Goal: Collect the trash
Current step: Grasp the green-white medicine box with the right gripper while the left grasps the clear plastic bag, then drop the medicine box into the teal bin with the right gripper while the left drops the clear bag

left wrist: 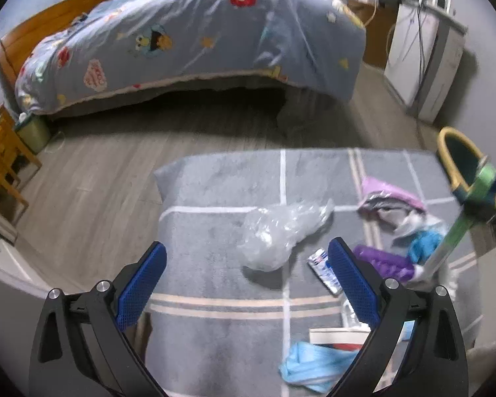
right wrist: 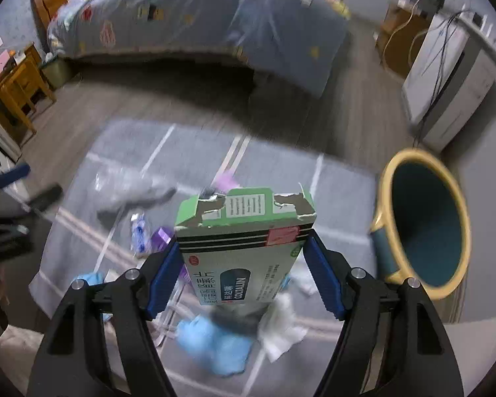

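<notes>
My right gripper [right wrist: 241, 258] is shut on a green and white medicine box [right wrist: 244, 248] with a torn flap, held above the grey rug [right wrist: 340, 198]. A dark teal bin with a yellow rim [right wrist: 423, 228] stands just to the right of the box. In the left wrist view the box [left wrist: 459, 228] and the bin [left wrist: 459, 162] show at the far right. My left gripper [left wrist: 248, 258] is open and empty above the rug [left wrist: 215, 198]. Ahead of it lie a crumpled clear plastic bag [left wrist: 281, 231], a small foil wrapper [left wrist: 324, 271], a purple wrapper [left wrist: 383, 261] and a blue mask [left wrist: 314, 364].
A bed with a blue cartoon quilt [left wrist: 198, 33] fills the back. A white appliance [left wrist: 423, 59] stands at the right wall and wooden furniture [left wrist: 3, 158] at the left. More scraps, a pink packet [left wrist: 390, 195] and white tissue [right wrist: 281, 327], litter the rug.
</notes>
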